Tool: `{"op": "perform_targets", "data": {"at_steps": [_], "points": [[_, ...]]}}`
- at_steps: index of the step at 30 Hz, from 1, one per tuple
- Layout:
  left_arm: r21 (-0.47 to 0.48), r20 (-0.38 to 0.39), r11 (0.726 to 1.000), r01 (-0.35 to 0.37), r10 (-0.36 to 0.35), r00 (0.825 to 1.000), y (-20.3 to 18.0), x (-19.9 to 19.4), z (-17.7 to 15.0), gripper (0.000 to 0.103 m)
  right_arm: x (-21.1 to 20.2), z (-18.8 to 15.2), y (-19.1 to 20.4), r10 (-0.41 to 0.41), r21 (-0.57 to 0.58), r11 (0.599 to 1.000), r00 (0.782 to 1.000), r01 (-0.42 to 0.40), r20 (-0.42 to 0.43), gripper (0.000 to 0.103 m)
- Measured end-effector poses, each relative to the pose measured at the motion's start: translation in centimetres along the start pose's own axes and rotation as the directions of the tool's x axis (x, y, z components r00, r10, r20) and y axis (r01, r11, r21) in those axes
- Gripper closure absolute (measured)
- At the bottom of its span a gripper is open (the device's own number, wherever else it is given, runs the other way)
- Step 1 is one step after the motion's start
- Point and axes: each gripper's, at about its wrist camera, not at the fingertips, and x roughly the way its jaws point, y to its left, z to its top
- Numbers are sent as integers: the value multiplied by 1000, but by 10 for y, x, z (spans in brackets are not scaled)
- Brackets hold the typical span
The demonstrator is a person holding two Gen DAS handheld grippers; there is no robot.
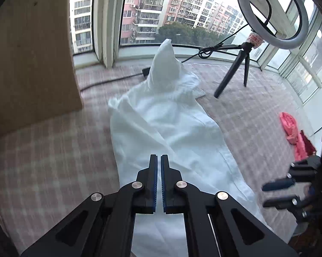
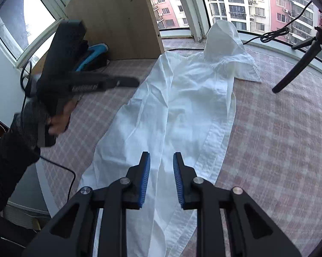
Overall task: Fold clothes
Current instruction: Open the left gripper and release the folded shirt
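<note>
A long white garment (image 1: 161,124) (image 2: 182,98) lies stretched away from me on the pink plaid cover (image 1: 43,150) (image 2: 278,139). Its far end (image 1: 165,64) rises in a peak by the window. My left gripper (image 1: 159,157) hovers over the near part of the garment, shut, with nothing between its blue pads. In the right wrist view it shows blurred at the left (image 2: 135,82), held by a hand in a black sleeve. My right gripper (image 2: 161,156) stands open above the garment's near end, holding nothing. It also shows blurred at the left wrist view's right edge (image 1: 266,195).
A ring light (image 1: 272,10) on a black tripod (image 1: 235,70) stands at the far right, its cable (image 1: 210,51) running along the window sill. A red cloth (image 1: 293,132) lies right of the garment. At the far left stands a wooden board (image 1: 32,53) with a blue-black device (image 2: 94,53) beside it.
</note>
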Motion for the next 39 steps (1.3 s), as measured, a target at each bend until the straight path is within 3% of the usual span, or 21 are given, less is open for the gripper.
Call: {"op": "perform_targets", "data": {"at_steps": [5, 8, 11, 14, 17, 21, 24, 28, 30, 33, 36, 39], "points": [[23, -39, 985, -170, 171, 984, 18, 59, 25, 98, -11, -22, -2, -22, 23, 999, 1000, 22, 9, 81], [-36, -72, 980, -198, 195, 978, 40, 82, 18, 97, -25, -34, -8, -31, 50, 998, 999, 29, 28, 81], [-35, -53, 980, -196, 194, 979, 44, 72, 15, 97, -39, -45, -15, -31, 85, 996, 998, 27, 47, 81], [-13, -25, 981, -191, 191, 981, 43, 35, 3, 97, -50, -54, -17, -25, 97, 995, 998, 19, 59, 81], [-19, 35, 987, -161, 162, 986, 45, -30, -20, 97, -67, -62, -12, -26, 80, 997, 997, 21, 70, 81], [-9, 84, 986, -165, 165, 983, 42, -120, -67, 97, -93, -81, 0, 2, 50, 999, 996, -7, 87, 81], [8, 76, 987, -162, 161, 984, 30, -175, -109, 97, -106, -102, 13, 20, 33, 999, 997, -23, 79, 81], [-3, 21, 996, -86, 86, 996, 10, -218, -164, 96, -125, -136, 40, 31, 18, 999, 998, -32, 62, 81], [12, -13, 999, -34, 34, 999, -4, -222, -192, 95, -132, -153, 52, 19, 11, 1000, 997, -20, 68, 81], [57, -53, 997, 48, -45, 998, -29, -200, -229, 95, -127, -180, 64, 8, 45, 999, 997, -11, 71, 81], [54, -111, 988, 143, -136, 984, -48, -157, -254, 95, -106, -202, 74, -27, 72, 997, 998, 24, 48, 81], [54, -145, 985, 163, -153, 977, -57, -118, -269, 96, -83, -211, 81, -37, 78, 996, 999, 34, 33, 81]]}}
